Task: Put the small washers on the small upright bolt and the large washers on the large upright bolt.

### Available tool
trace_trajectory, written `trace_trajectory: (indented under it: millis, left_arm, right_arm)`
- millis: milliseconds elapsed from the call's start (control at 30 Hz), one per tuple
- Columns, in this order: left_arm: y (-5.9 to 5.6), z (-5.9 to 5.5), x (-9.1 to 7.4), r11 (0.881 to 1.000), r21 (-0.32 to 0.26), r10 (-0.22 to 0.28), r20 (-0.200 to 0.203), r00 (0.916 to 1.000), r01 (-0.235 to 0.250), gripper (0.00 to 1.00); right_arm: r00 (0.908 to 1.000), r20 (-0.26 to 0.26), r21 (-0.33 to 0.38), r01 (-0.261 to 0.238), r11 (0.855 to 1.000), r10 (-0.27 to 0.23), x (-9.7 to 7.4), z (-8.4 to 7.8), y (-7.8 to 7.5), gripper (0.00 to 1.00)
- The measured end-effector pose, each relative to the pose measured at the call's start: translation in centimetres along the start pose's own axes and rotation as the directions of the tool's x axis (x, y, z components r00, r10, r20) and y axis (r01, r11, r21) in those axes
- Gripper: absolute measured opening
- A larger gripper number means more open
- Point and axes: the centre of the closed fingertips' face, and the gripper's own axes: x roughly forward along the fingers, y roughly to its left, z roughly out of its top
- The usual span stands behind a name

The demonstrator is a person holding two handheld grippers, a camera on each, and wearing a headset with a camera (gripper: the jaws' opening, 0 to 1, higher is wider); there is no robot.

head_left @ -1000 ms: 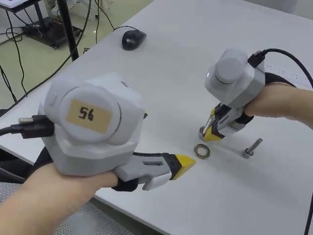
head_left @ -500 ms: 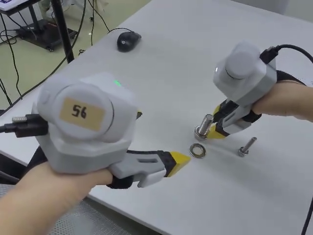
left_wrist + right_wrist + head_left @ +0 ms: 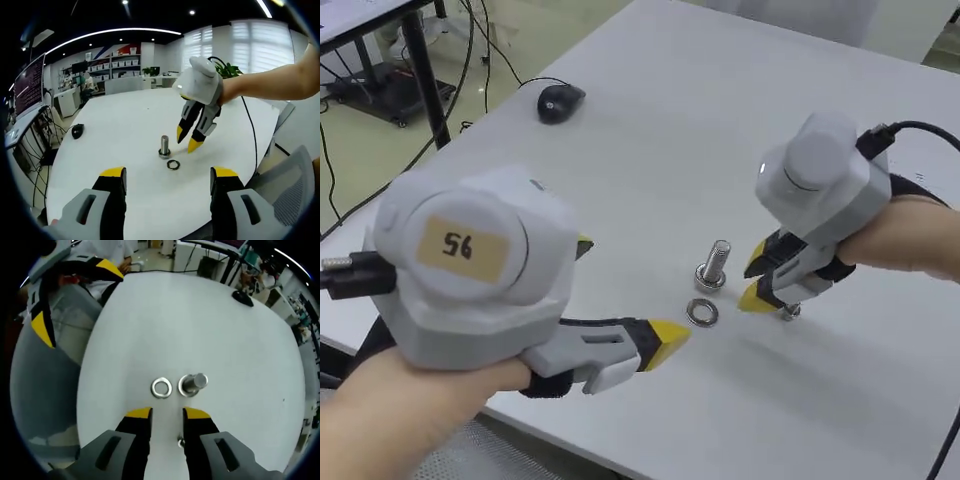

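Right claw (image 3: 756,278), narrowly parted and empty, hangs over the small bolt (image 3: 787,312) on the table (image 3: 720,120), likely to grasp it, at 4 o'clock from the upright large bolt (image 3: 713,266); one washer (image 3: 702,313) lies at its 7 o'clock; left claw (image 3: 167,172) wide, empty, waiting.

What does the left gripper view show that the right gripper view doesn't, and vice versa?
Left gripper view: the right gripper, open, tips down near the large upright silver bolt. Right gripper view: a small silver bolt low between its own jaws, plus the left gripper, open. Both: that large bolt, the silver ring washer lying beside it, and the black computer mouse.
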Motion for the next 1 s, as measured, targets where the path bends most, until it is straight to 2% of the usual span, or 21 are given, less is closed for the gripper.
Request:
trace_trajectory:
  millis: [100, 233, 333, 467, 533, 733, 767, 867, 1000]
  left_arm:
    - [-0.2, 0.1, -0.1, 1.0, 0.004, -0.002, 0.003, 1.0, 0.002, 0.67]
    - [-0.3, 0.0, -0.2, 1.0, 0.002, 0.001, 0.005, 1.0, -0.001, 0.67]
    - [-0.3, -0.1, -0.4, 1.0, -0.001, 0.003, 0.005, 1.0, -0.003, 0.67]
    - [-0.3, -0.2, -0.5, 1.0, -0.004, 0.005, 0.007, 1.0, -0.005, 0.67]
    - [-0.3, -0.4, -0.5, 1.0, -0.006, 0.007, 0.003, 1.0, -0.007, 0.67]
    - [0.0, -0.3, -0.4, 1.0, -0.009, 0.009, 0.005, 0.9999, -0.009, 0.67]
    - [0.1, -0.3, -0.4, 1.0, -0.01, 0.011, 0.005, 0.9999, -0.011, 0.67]
    - [0.2, -0.2, -0.3, 1.0, -0.016, 0.011, 0.009, 0.9999, -0.011, 0.67]
    - [0.3, -0.3, -0.2, 1.0, -0.018, 0.012, 0.005, 0.9999, -0.012, 0.67]
  right_arm:
    - [1.0, 0.002, 0.007, -0.007, 1.0, 0.007, 0.5, -0.3, 0.4, 0.25]
    - [0.9998, 0.006, 0.024, -0.02, 1.0, 0.02, 1.0, -0.5, 1.8, 0.25]
    - [0.9996, 0.014, 0.051, -0.026, 0.998, 0.026, 2.0, -0.7, 1.6, 0.26]
    - [0.9994, 0.033, 0.113, -0.011, 0.994, 0.008, 3.0, -0.4, 1.2, 0.28]
    - [0.9997, 0.026, 0.139, 0.0, 0.99, -0.004, 3.6, -0.4, 0.7, 0.3]
    - [0.999, 0.043, 0.16, -0.021, 0.987, 0.014, 4.7, 0.2, 0.6, 0.33]
    - [0.9984, 0.056, 0.147, -0.011, 0.989, 0.002, 4.6, 0.5, 0.3, 0.32]
    - [0.9988, 0.049, 0.141, -0.01, 0.99, 0.003, 4.8, 0.8, 0.1, 0.32]
    - [0.9986, 0.051, 0.11, -0.018, 0.994, 0.013, 4.9, 1.3, 0.6, 0.32]
